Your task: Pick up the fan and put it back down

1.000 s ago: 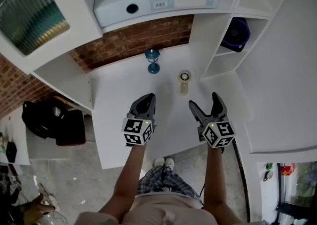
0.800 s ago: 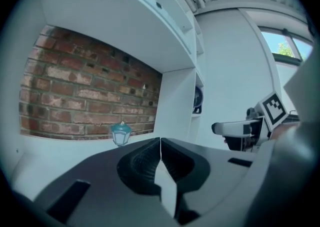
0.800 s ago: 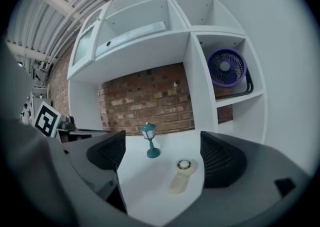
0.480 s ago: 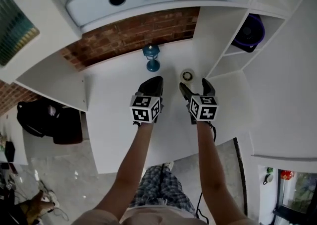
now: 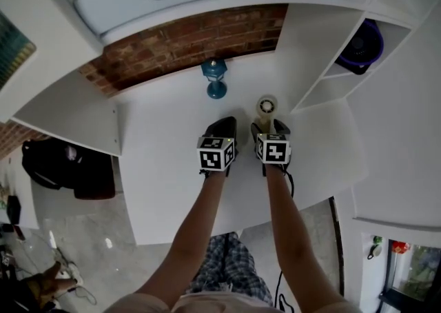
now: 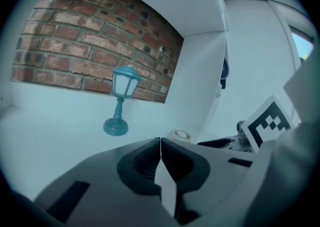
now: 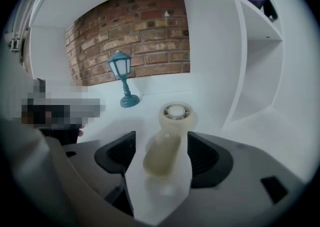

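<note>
Fan [image 7: 167, 146] lies flat right of the lamp [image 7: 123, 83], its handle between the closing jaws of the right gripper [image 7: 161, 157], not yet pinched, ready for lifting; the left gripper [image 6: 160, 146], closed and empty, seems unneeded.

white table [image 5: 172, 167] against a brick wall [image 5: 179, 43], white shelves [image 5: 317, 49] beside it.

The head view looks steeply down from high above onto the white worktop [image 5: 165, 167], facing the brick wall [image 5: 179, 49]. Both gripper views sit low and close over that worktop, tilted slightly down toward the same wall. All three share the blue lamp [image 5: 216, 78] and the cream fan [image 5: 267, 106], which is nearest in the right gripper view.
</note>
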The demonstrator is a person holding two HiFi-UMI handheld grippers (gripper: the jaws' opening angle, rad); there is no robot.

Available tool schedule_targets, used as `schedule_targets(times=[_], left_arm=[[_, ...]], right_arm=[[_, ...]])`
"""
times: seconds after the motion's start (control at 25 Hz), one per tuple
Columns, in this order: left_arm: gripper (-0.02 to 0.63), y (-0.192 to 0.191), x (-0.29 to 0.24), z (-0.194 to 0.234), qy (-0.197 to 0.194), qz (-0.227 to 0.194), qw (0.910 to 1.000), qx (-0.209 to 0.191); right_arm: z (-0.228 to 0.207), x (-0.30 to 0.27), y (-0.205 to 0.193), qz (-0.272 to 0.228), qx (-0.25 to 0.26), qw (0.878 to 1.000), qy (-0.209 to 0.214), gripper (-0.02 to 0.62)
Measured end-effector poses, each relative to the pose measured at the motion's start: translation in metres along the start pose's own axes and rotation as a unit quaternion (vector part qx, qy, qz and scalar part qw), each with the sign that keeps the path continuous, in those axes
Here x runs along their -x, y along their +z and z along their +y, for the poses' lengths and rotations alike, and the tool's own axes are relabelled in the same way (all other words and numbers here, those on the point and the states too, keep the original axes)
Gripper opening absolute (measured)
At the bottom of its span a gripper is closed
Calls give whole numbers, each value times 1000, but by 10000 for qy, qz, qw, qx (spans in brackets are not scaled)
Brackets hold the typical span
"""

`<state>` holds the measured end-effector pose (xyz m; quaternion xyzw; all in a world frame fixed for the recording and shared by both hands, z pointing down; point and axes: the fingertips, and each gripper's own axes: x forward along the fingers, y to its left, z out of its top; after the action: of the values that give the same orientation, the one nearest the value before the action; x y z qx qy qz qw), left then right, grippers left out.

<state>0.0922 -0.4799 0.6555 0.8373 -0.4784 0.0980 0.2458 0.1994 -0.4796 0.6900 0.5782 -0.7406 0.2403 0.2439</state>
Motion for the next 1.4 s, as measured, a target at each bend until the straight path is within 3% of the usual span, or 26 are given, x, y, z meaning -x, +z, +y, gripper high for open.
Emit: schedule_targets(times=[0.44,0.6,1.04,1.4], left_arm=[[28,-11,-2,-1,-140,143,9998,-41],[28,-13,-1,-2,-181,186,9996,-77],[28,-6,16,-4,-84,66,9998,-144],[28,39,68,-21,-28,-337,9990,-279]], right_arm=[[-8,-14,-17,535,-130,9982,-246,235],[-10,-12,-18,515,-155,9982,-276,215],[-16,21,4,-232,-475,9983,-241,204],[-5,120,55,-1539,-301,9869,-368,204]])
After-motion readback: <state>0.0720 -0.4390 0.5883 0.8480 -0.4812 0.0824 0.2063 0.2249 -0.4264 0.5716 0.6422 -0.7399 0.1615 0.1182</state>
